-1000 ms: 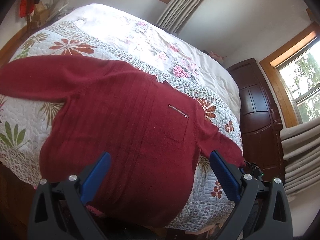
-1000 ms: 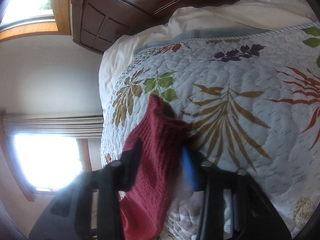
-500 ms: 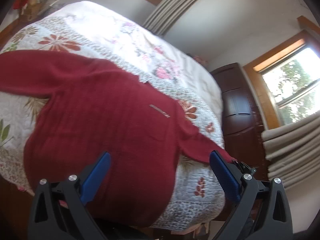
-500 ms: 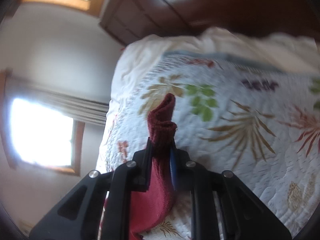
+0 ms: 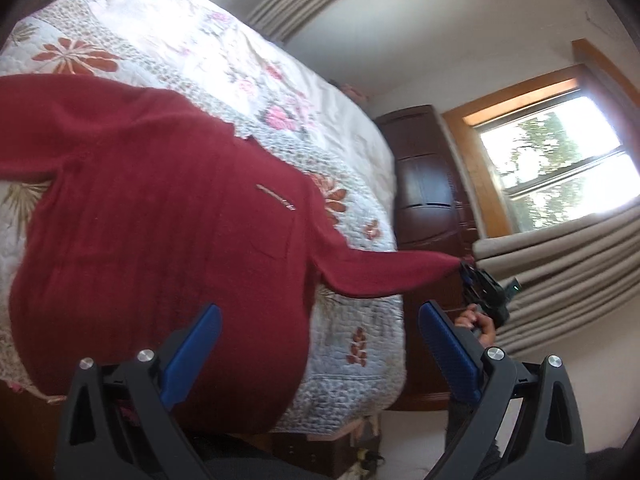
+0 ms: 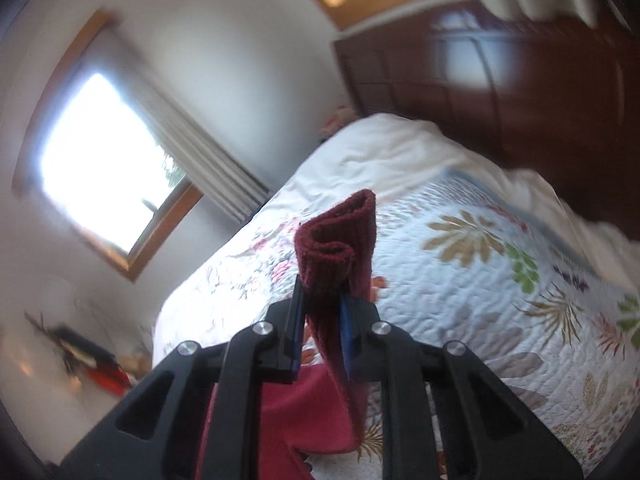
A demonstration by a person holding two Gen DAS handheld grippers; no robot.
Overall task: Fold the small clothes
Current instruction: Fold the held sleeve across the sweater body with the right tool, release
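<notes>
A dark red knitted sweater [image 5: 160,240] lies spread on the floral quilt [image 5: 348,332], chest pocket up, one sleeve stretched out to the left. My left gripper [image 5: 316,344] hovers open above its hem, touching nothing. The other sleeve [image 5: 392,276] is pulled out taut past the bed's right edge. My right gripper [image 5: 466,276] is shut on that sleeve's cuff [image 6: 340,244], held up off the quilt; in the right wrist view the gripper [image 6: 322,300] pinches the rolled cuff, and the sleeve hangs down below. A hand [image 5: 480,322] holds the right gripper.
The bed has a white sheet [image 6: 384,152] at its head end. A dark wooden wardrobe [image 5: 428,184] stands beyond the bed's right edge. Windows [image 5: 560,160] with beige curtains [image 5: 568,256] line the walls. The bed's near edge [image 5: 328,420] drops to the floor.
The right gripper closed on the sleeve cuff and lifted it off the quilt, pulling the sleeve out straight to the right. The left gripper's view swung rightward while it stayed open.
</notes>
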